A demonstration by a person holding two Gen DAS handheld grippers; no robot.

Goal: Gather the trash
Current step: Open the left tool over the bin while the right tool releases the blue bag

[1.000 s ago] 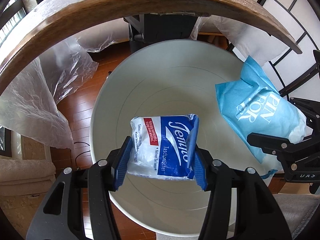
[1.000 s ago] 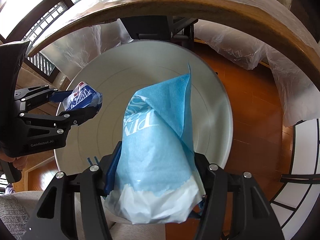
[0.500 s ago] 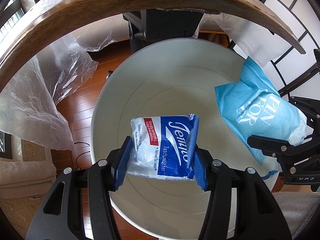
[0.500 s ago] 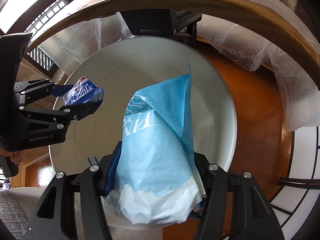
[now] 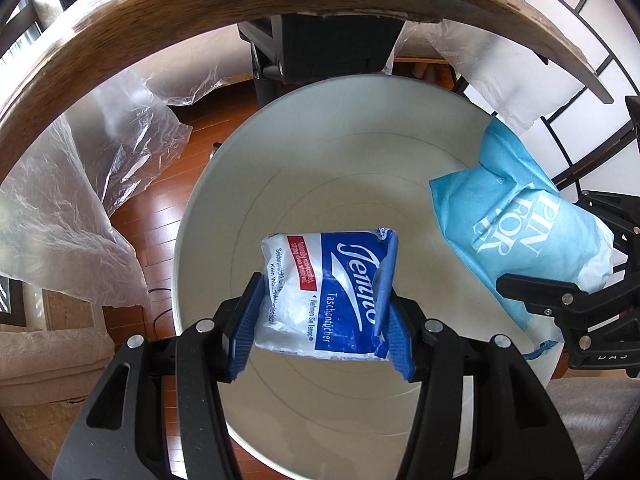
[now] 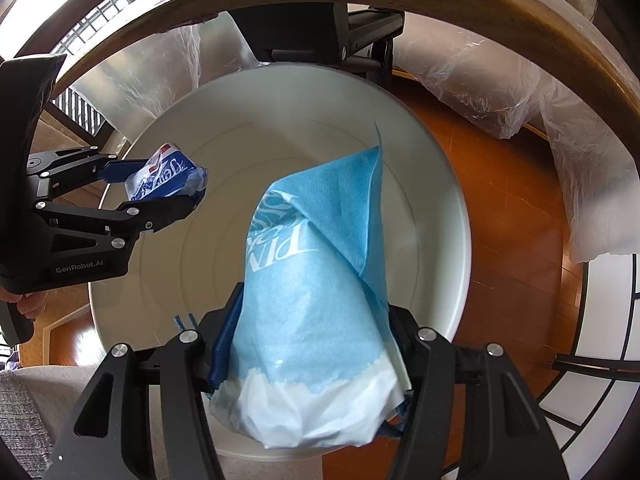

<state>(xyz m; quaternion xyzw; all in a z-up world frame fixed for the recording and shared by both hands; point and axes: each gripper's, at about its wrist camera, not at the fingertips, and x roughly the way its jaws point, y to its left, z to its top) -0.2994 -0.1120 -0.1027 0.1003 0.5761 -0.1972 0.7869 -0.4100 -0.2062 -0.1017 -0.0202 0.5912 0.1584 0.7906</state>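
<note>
Your left tongs (image 5: 322,332) are clamped on a tissue pack (image 5: 324,292), its blue and white wrapper squeezed between the two blue pads (image 5: 248,328). You hold it pointed steeply down over the open mouth of the white bin (image 5: 200,208), roughly above the bin's middle, with the pack clear of the wall and the bottom. Your right tongs (image 6: 312,360) grip a light blue bag (image 6: 312,280) with white lettering; the bag's white end bulges out toward the camera between the arms, and its folded blue tip points away over the bin. The blue pads are mostly hidden by the bag, but it is pinched tight between them.

From the left camera the bag (image 5: 516,232) hangs over the bin's right rim, with the right tongs (image 5: 560,292) dark behind it. From the right camera the pack (image 6: 164,178) sits over the bin's left rim, held in the left tongs (image 6: 160,188). The two loads are near each other but apart.

Beyond the bin, at the far side, a curved wooden table edge (image 5: 160,12) carries clear plastic sheet (image 5: 60,208) that drapes down to the reddish wood floor (image 6: 512,208). A dark stand (image 5: 320,48) rises just behind the bin. Nothing inside the bin can be made out besides its bare white wall.
</note>
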